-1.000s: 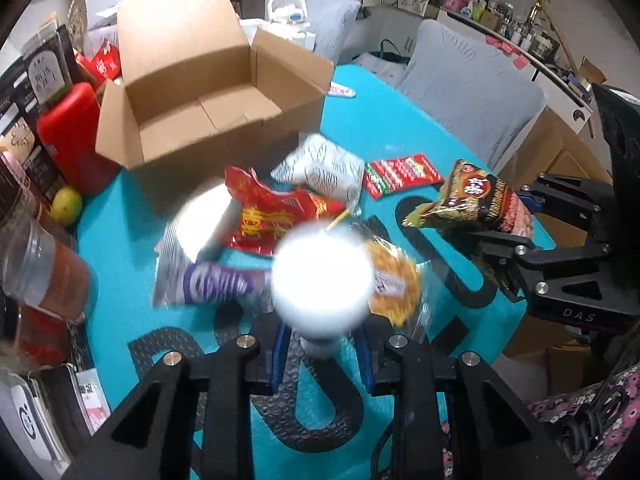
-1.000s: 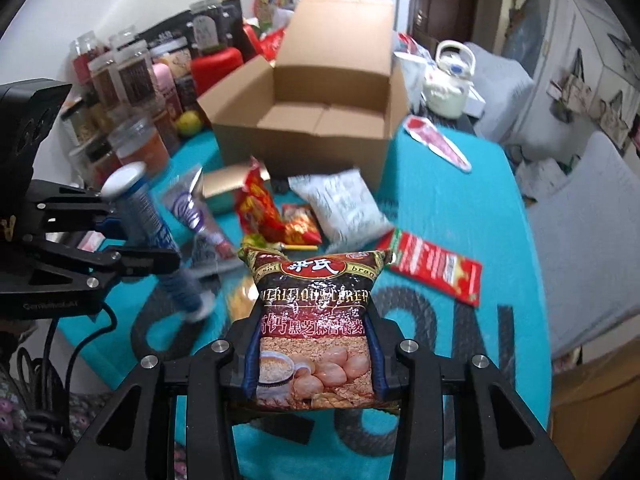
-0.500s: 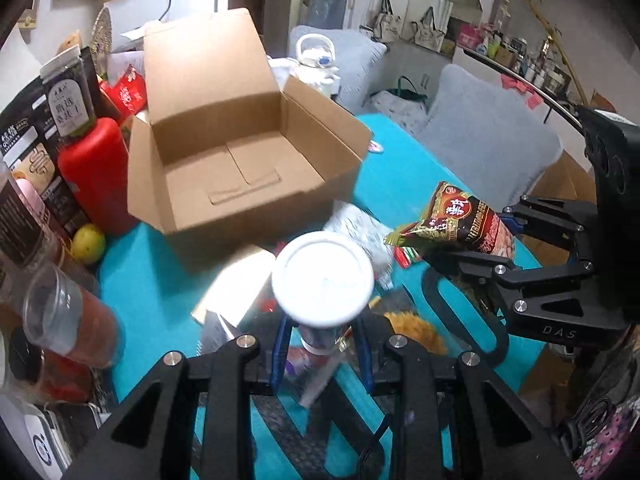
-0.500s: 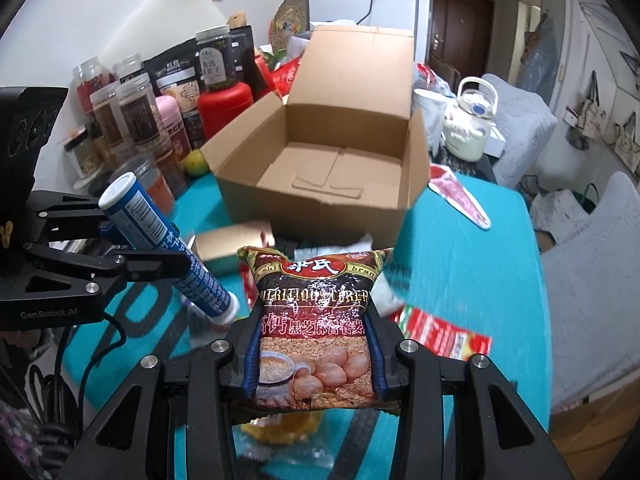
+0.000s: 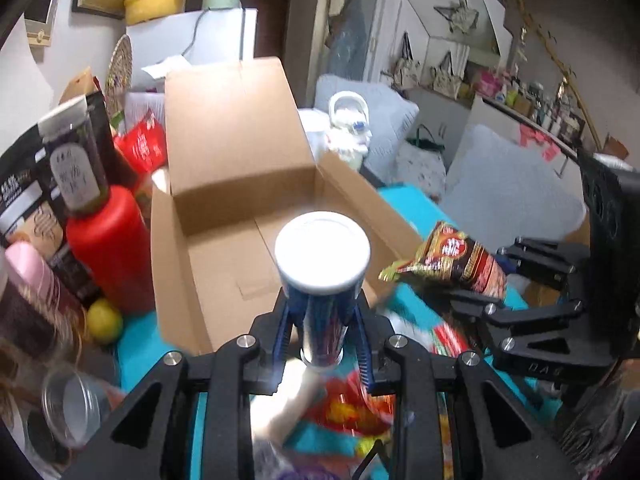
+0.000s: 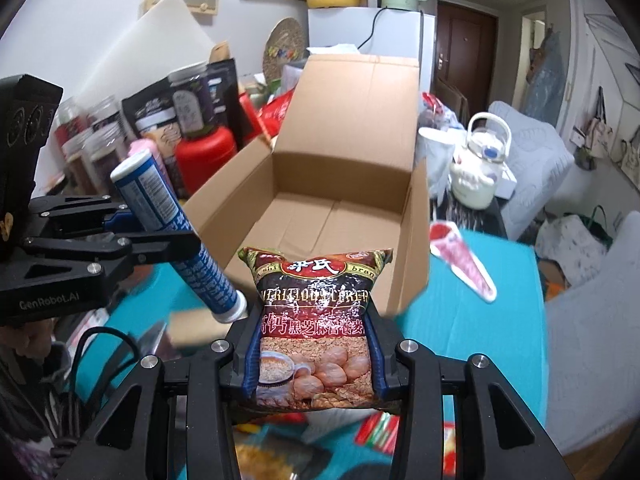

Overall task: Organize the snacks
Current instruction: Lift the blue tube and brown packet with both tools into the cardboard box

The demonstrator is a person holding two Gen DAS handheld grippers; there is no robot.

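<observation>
Left gripper [image 5: 322, 334] clamped on a blue tube with a white cap [image 5: 322, 280], right gripper [image 6: 312, 354] pinching a dark cereal packet [image 6: 316, 316]. Both held in the air just before the open cardboard box [image 6: 340, 216] on the teal table [image 6: 480, 332].

Your left gripper [image 5: 322, 330]: matte black frame, triangular cut-outs in linkage arms, round silver screws at joints, blue ribbed pads [image 5: 283, 334] on finger insides. Seen from right wrist: boxy black housing, white "GenRobot.AI" lettering, gold marking at edge, black cables looping below.

Your right gripper [image 6: 314, 354]: same black linkage, silver screws, blue pads [image 6: 253, 354]. From left wrist: perforated black housing, faint "DAS" lettering.
</observation>
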